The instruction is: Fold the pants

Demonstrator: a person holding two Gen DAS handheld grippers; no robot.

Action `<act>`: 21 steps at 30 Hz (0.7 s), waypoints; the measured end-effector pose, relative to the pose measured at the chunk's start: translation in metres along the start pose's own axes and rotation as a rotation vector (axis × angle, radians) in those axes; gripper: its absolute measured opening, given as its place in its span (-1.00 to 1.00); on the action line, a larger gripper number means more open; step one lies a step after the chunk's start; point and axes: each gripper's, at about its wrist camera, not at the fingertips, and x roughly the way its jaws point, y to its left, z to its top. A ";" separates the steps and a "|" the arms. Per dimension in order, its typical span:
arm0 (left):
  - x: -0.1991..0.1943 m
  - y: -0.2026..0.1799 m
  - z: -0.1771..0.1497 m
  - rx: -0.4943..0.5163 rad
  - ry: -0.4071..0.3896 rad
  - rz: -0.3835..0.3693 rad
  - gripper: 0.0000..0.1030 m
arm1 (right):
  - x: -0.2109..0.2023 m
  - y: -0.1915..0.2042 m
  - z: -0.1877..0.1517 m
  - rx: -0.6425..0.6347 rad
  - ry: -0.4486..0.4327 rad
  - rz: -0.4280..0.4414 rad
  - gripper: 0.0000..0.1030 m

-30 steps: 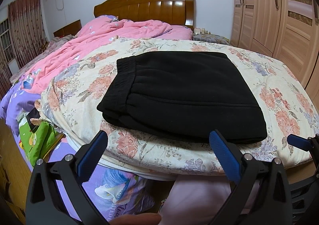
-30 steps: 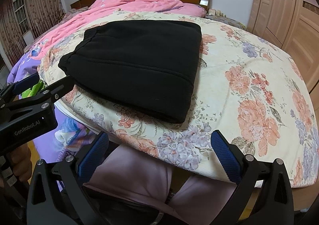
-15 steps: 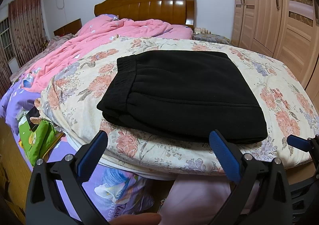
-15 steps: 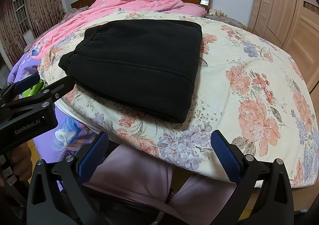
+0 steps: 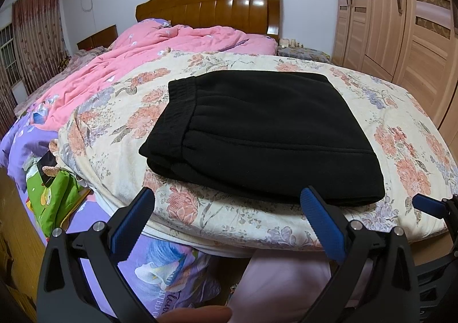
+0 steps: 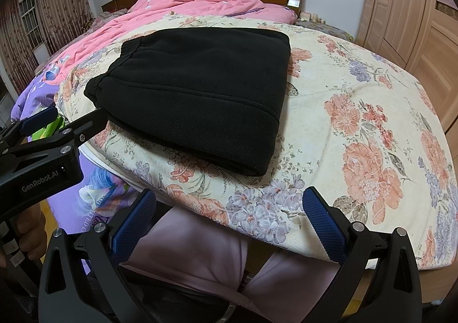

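Black fleece pants lie folded in a flat rectangle on the floral bedspread, waistband to the left. They also show in the right wrist view. My left gripper is open and empty, held off the bed's near edge, short of the pants. My right gripper is open and empty, also off the near edge, right of the pants' near corner. The left gripper's body shows in the right wrist view.
A pink quilt lies bunched behind, below a wooden headboard. A wardrobe stands at the right. A purple sheet and green toy hang at the left. The person's pink-clad legs are below.
Both grippers have drifted very slightly; the pants have not moved and both grippers stay open.
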 end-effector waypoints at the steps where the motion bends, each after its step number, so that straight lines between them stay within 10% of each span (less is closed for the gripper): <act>1: 0.000 0.000 0.000 0.000 0.000 -0.001 0.97 | 0.000 0.000 0.000 0.000 0.000 0.000 0.91; 21: -0.003 0.000 0.000 -0.019 -0.012 0.007 0.97 | 0.000 -0.001 0.000 0.000 0.000 0.001 0.91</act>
